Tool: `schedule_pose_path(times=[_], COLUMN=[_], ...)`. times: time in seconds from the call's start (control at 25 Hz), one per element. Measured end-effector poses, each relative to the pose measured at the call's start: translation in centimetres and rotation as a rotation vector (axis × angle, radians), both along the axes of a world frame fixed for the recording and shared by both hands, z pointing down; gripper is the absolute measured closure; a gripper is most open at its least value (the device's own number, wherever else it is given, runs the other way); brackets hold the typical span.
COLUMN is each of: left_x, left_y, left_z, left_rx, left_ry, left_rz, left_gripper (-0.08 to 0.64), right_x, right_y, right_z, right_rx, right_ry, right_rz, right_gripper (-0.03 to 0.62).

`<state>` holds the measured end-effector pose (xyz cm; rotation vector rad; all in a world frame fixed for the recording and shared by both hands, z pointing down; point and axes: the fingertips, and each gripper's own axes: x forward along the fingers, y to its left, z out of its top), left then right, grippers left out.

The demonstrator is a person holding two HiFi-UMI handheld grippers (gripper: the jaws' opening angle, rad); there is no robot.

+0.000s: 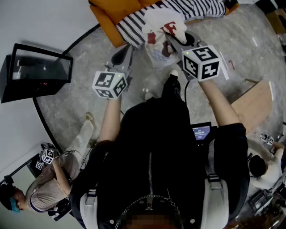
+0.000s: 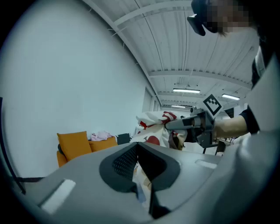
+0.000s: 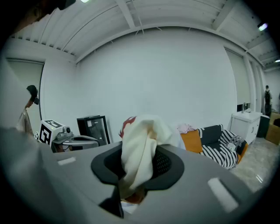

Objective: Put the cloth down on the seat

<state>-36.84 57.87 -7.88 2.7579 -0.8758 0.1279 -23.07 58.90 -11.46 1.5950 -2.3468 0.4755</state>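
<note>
A white cloth with red print (image 1: 163, 24) hangs bunched from my right gripper (image 1: 170, 40), which is shut on it above the floor, just short of the orange seat (image 1: 109, 15). In the right gripper view the cloth (image 3: 140, 140) fills the gap between the jaws, and the seat (image 3: 192, 141) lies farther off to the right. My left gripper (image 1: 126, 52) is beside the cloth on its left, its jaws together and holding nothing. The left gripper view shows the left gripper (image 2: 138, 147) shut, with the held cloth (image 2: 151, 127) and the right gripper (image 2: 175, 124) beyond it.
A black-and-white striped blanket (image 1: 196, 8) lies over the seat, with pink clothing (image 3: 186, 128) behind it. A black glass-front cabinet (image 1: 35, 71) stands at the left. One person (image 1: 58, 179) sits low at the lower left, another (image 1: 263, 165) at the right. A wooden board (image 1: 257, 105) lies on the floor.
</note>
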Motion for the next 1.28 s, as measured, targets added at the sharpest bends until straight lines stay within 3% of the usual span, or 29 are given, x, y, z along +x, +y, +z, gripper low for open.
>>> schedule_pose_path(times=[0.2,0.52,1.28], left_x=[1.0,4.5,4.3], left_y=[-0.1,1.2,-1.4], left_z=[-0.3,1.4,3.5], left_rx=[0.031,0.017,-0.038], left_ry=[0.001,-0.015,-0.025], left_rz=[-0.008,0.01,0.013], left_gripper=[0.551,0.551,0.551], right_x=[0.5,3.8,3.8], right_y=[0.1,1.8,-0.4], right_z=[-0.4,1.7,3.0], right_rx=[0.035,0.019,-0.017], right_ry=[-0.001,-0.013,-0.095], right_rz=[-0.009,0.007,0.008], right_gripper=[0.49,0.491,0.485])
